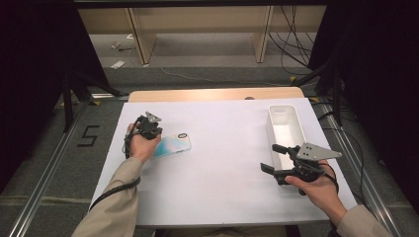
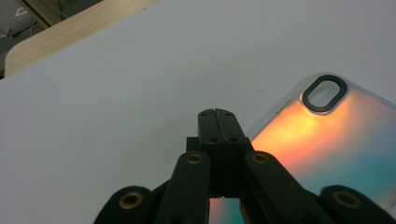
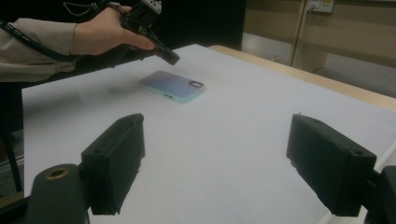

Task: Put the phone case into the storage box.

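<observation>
White table (image 1: 217, 163): left gripper (image 2: 217, 114) closed, empty, over phone case (image 2: 336, 140); right gripper (image 3: 233, 163) wide apart, empty.

The worktop (image 1: 212, 163) is white with a wooden edge at the back. Behind it stands a light wooden shelf (image 1: 197, 29). The floor (image 1: 54, 163) is grey, with black cables (image 1: 291, 39). The sides are dark.

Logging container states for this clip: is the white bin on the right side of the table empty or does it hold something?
Empty. In the high view the white bin shows a bare white floor and walls, nothing inside.
</observation>
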`<control>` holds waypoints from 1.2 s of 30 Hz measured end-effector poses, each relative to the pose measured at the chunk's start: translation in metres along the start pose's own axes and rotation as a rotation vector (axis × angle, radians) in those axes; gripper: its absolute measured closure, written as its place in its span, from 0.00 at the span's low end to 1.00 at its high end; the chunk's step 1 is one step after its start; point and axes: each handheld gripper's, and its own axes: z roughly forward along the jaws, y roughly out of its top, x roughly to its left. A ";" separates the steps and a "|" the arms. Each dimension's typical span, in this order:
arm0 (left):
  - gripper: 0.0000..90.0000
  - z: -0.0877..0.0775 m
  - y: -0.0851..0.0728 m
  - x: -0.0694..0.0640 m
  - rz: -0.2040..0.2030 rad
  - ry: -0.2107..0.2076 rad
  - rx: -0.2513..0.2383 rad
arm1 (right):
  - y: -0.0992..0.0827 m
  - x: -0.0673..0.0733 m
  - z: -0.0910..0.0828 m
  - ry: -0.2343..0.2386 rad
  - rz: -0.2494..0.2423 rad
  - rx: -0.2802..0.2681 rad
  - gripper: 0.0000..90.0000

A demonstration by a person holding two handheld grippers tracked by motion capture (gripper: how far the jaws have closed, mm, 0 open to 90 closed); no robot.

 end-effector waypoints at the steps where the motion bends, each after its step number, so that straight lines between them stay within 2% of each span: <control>1: 1.00 0.004 -0.001 0.001 -0.002 -0.002 0.009 | 0.000 0.000 0.000 0.000 0.000 -0.001 0.22; 15: 1.00 0.020 -0.007 0.006 -0.011 -0.015 0.075 | 0.000 0.000 0.000 0.001 -0.001 0.003 0.23; 17: 1.00 0.021 -0.008 0.007 -0.005 -0.007 0.085 | 0.000 0.000 0.000 0.002 0.000 0.004 0.22; 27: 1.00 0.019 -0.008 0.006 -0.017 -0.024 0.108 | 0.000 0.000 -0.001 0.003 0.001 0.003 0.23; 36: 1.00 0.010 -0.012 0.001 0.004 -0.036 0.139 | 0.000 0.000 -0.001 -0.002 0.002 0.004 0.23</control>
